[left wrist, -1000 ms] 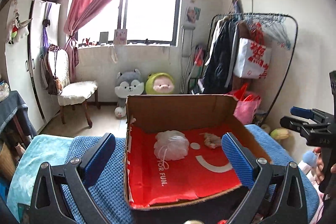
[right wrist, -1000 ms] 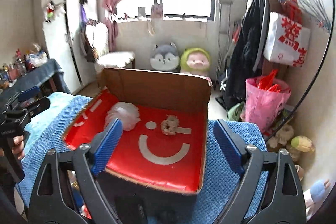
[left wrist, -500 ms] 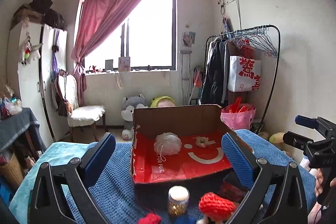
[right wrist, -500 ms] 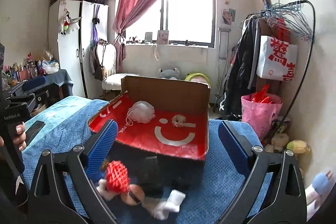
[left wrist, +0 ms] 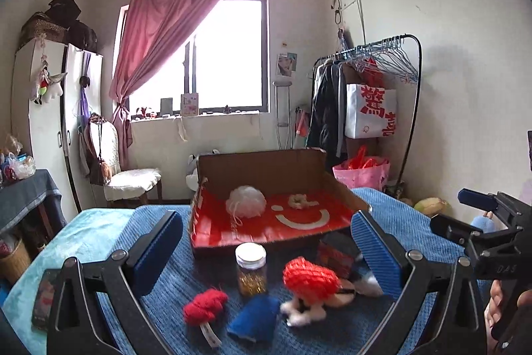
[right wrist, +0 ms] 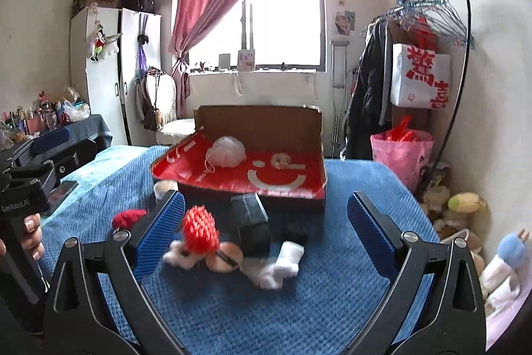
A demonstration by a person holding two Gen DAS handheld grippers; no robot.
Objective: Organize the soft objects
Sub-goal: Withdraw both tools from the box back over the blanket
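An open cardboard box with a red lining (left wrist: 344,193) stands on the blue blanket; a white bath pouf (left wrist: 246,202) and a pale scrunchie (left wrist: 301,200) lie in it. In front of it lie a red mesh-capped plush (left wrist: 311,280), a red knitted piece (left wrist: 204,308), a blue cloth (left wrist: 256,316) and a white sock (right wrist: 282,262). My left gripper (left wrist: 265,217) is open and holds nothing, back from these items. My right gripper (right wrist: 265,195) is open wide and holds nothing, with the plush (right wrist: 199,230) low between its fingers but untouched.
A glass jar of gold bits (left wrist: 251,270), a dark red box (left wrist: 335,255) and a black box (right wrist: 252,218) sit among the soft items. A phone (right wrist: 63,190) lies on the teal cover at left. Clothes rack (right wrist: 415,55) and floor plush toys (right wrist: 462,205) are at right.
Both grippers have drawn back from the box and sunk a little. The box looks smaller, and the jar, plush, knitted piece, cloth and sock have come into view in front of it.
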